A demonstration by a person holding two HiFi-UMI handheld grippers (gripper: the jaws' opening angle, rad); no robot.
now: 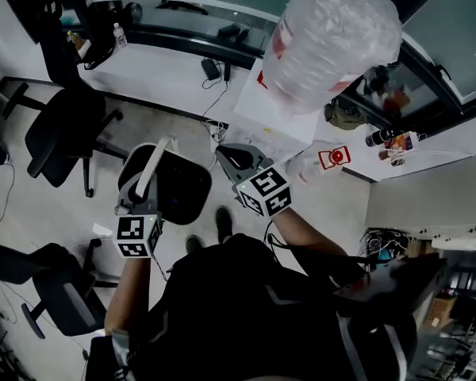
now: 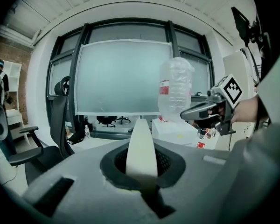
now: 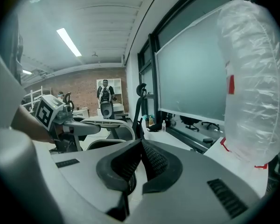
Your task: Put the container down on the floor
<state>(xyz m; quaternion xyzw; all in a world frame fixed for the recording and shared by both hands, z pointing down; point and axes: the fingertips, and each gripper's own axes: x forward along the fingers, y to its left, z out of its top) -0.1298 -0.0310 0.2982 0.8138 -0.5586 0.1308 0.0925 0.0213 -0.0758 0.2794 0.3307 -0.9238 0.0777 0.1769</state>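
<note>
A dark round container (image 1: 180, 187) with a white strap handle (image 1: 153, 165) hangs over the floor in front of the person's feet. My left gripper (image 1: 135, 201) is shut on that handle. In the left gripper view the handle (image 2: 141, 141) rises as a white band out of my left gripper (image 2: 143, 171). My right gripper (image 1: 226, 152) hovers just right of the container, shut, with nothing seen between its dark pads (image 3: 151, 160). It is apart from the container. The left gripper view shows my right gripper (image 2: 184, 116) out to the right.
A big clear water jug (image 1: 333, 38) stands on a white box (image 1: 274, 113) ahead right. Black office chairs (image 1: 63, 133) (image 1: 55, 292) stand at the left. Cables (image 1: 216, 94) trail across the pale floor. A desk runs under the window (image 2: 121, 78).
</note>
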